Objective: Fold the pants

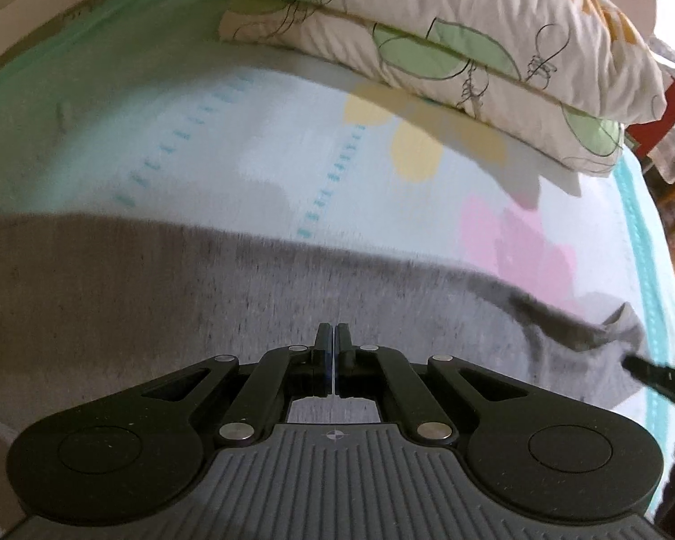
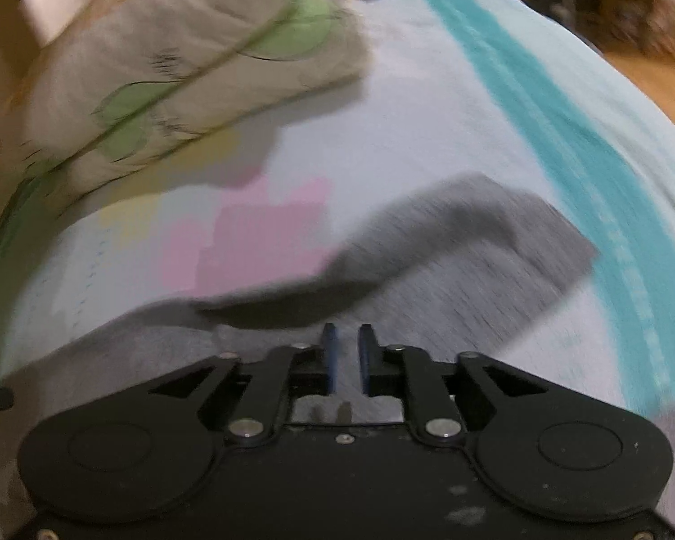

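We look down along both tools at a bed (image 1: 166, 144) covered by a pale sheet (image 1: 256, 135) with yellow and pink patches and a teal stripe (image 2: 562, 144) near its right edge. The pants (image 1: 247, 297), grey and heathered, lie spread flat across the near part of the bed under both tools.

Our left tool (image 1: 334, 337) hangs above the middle of the grey cloth. Its two fingers (image 1: 323, 337) are pressed together with only a hairline between them, and no cloth is visibly caught there; the fabric lies flat beneath.

Our right tool (image 2: 348, 346) sits over the right end of the pants, where the cloth (image 2: 472, 243) narrows and a fold or raised edge runs toward the teal stripe. Its fingers (image 2: 330, 346) stand a little apart with a clear gap, and nothing is held between them; grey fabric shows through the gap below. In the left view, the tip of this tool (image 1: 652, 373) enters from the right edge, near a rumpled corner of the pants.

Stacked pillows (image 1: 472, 36) with green leaf prints lie at the far side of the bed, well apart from the pants. Wooden floor (image 2: 643, 76) shows past the bed's right edge. The right view is blurred.
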